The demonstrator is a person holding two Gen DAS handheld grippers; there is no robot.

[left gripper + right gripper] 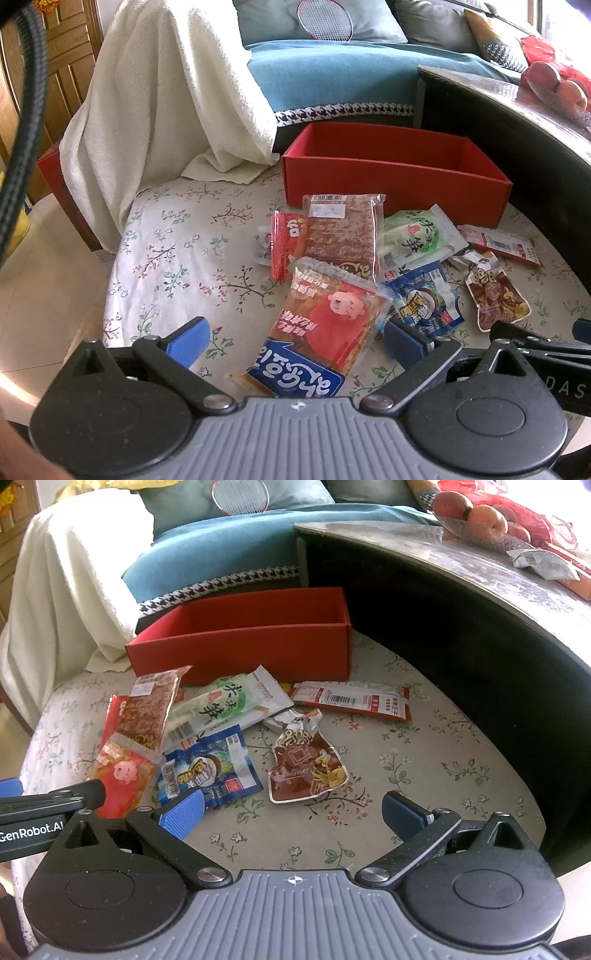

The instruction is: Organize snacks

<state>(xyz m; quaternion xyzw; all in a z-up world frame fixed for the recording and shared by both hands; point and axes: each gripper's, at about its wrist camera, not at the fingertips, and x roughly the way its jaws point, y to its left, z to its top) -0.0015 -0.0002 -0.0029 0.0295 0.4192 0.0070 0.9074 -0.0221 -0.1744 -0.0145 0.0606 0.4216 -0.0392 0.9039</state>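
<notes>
Snacks (207, 738) are piled just in front of the red box (240, 646); left gripper (295, 341) and right gripper (291, 812) both gape wide, holding nothing.

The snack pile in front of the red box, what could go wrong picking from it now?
The packets overlap: the orange pig packet lies on the brown bar packet, so lifting one may drag another. The left gripper and right gripper, both open, sit close together and could collide. The red box might slide.
</notes>
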